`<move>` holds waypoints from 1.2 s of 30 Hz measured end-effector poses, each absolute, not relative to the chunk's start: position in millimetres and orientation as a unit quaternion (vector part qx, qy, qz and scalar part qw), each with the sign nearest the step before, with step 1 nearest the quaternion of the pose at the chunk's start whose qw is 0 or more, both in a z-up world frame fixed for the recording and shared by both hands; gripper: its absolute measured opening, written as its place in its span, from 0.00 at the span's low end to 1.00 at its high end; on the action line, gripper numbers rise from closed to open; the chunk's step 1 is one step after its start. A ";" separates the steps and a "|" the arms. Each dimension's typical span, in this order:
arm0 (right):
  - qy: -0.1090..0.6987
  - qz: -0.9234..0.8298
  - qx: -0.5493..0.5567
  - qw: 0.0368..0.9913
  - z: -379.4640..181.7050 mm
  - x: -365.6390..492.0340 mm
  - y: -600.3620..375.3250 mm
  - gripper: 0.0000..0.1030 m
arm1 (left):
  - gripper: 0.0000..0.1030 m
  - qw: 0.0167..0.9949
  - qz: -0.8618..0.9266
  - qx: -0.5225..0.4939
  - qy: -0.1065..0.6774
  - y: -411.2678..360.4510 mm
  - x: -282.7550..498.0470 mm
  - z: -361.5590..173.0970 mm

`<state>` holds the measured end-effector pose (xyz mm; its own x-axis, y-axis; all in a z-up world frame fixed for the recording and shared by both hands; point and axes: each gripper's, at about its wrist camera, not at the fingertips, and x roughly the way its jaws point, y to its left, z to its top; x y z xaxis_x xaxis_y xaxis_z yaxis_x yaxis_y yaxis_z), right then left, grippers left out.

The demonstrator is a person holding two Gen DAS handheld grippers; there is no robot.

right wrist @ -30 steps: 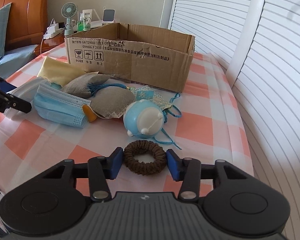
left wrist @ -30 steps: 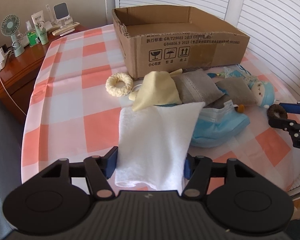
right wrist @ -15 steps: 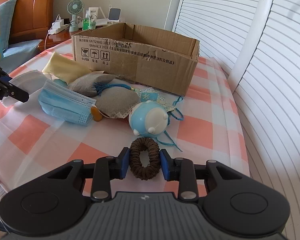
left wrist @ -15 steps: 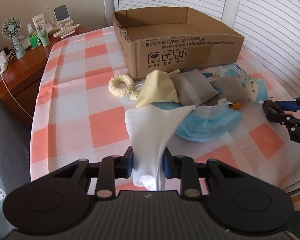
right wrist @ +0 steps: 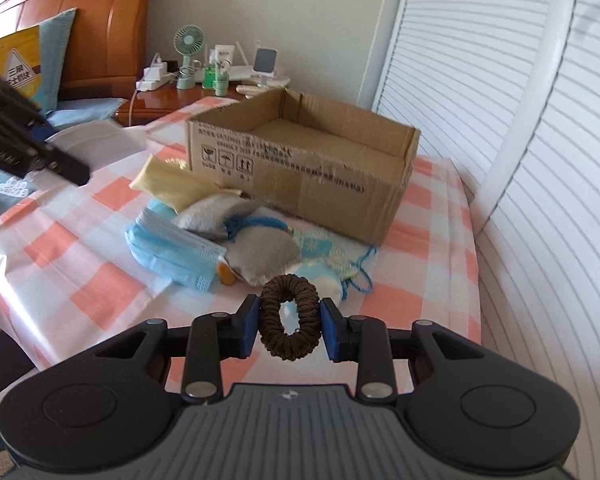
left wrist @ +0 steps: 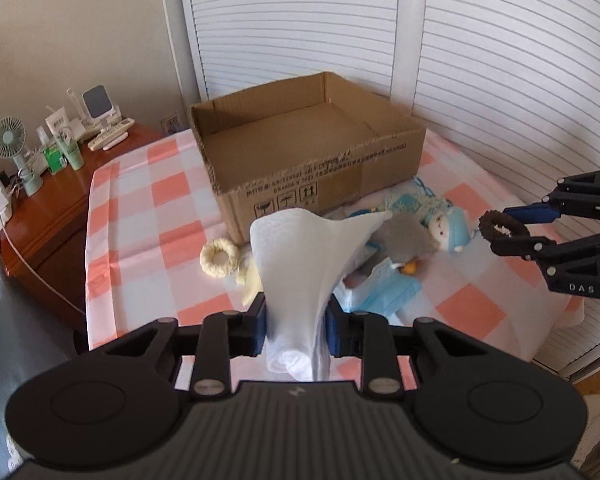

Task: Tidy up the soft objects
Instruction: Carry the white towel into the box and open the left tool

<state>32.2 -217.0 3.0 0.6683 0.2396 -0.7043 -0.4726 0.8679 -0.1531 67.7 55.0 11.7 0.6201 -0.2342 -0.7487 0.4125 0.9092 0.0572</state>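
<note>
Sunlit shutters back a pink-checked tablecloth [left wrist: 140, 208] where an open brown cardboard box [left wrist: 312, 152] waits behind a heap of soft things. The left gripper [left wrist: 296, 320] clamps a bunched white cloth [left wrist: 304, 256] and the right gripper [right wrist: 289, 326] pinches a brown hair scrunchie [right wrist: 289, 310], both held clear of the table, presumably to drop into the box.
</note>
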 end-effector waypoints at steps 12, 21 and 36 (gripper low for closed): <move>0.301 0.228 -0.169 0.910 46.0 68.0 -206.3 0.36 | 0.26 0.904 -0.169 0.154 0.362 -5.2 204.9 39.5; 0.314 0.213 -0.162 0.911 46.8 96.3 -212.3 0.36 | 0.95 0.918 -0.102 0.151 0.352 -15.6 289.4 13.6; 0.326 0.203 -0.132 0.914 54.3 138.5 -214.3 0.36 | 0.98 0.930 -0.095 0.115 0.337 18.4 159.7 20.7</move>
